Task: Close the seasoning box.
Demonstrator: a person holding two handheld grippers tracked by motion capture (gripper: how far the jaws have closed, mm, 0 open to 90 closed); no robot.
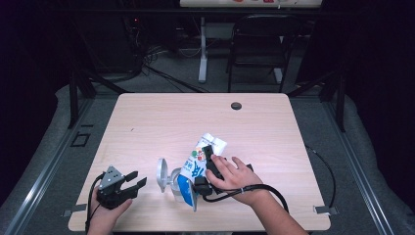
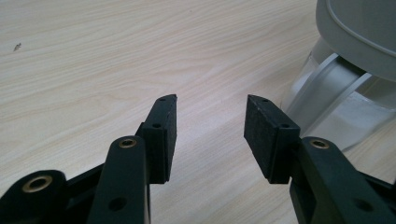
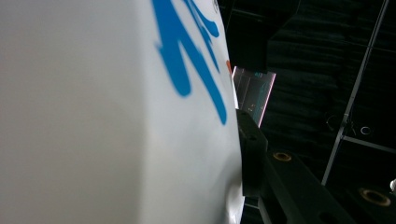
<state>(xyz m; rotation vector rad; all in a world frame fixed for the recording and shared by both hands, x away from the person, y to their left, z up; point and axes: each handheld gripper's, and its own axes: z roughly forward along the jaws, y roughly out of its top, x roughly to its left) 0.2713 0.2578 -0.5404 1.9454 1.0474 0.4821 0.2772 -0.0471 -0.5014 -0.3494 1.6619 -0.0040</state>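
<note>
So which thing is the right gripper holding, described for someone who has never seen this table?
On the light wooden table, near its front edge, the right gripper clamps a tilted white-and-blue paper carton. Unlike the clear lidded cup beside it, it carries blue lettering.

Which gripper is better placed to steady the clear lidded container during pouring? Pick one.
Left. The left gripper is open, empty and right beside the clear lidded container. The right gripper is already clamped on the white-and-blue carton, tilted over it.

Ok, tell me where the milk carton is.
In the high view the milk carton sits near the table's front edge, clamped in the right gripper, just right of the lidded clear cup.
</note>
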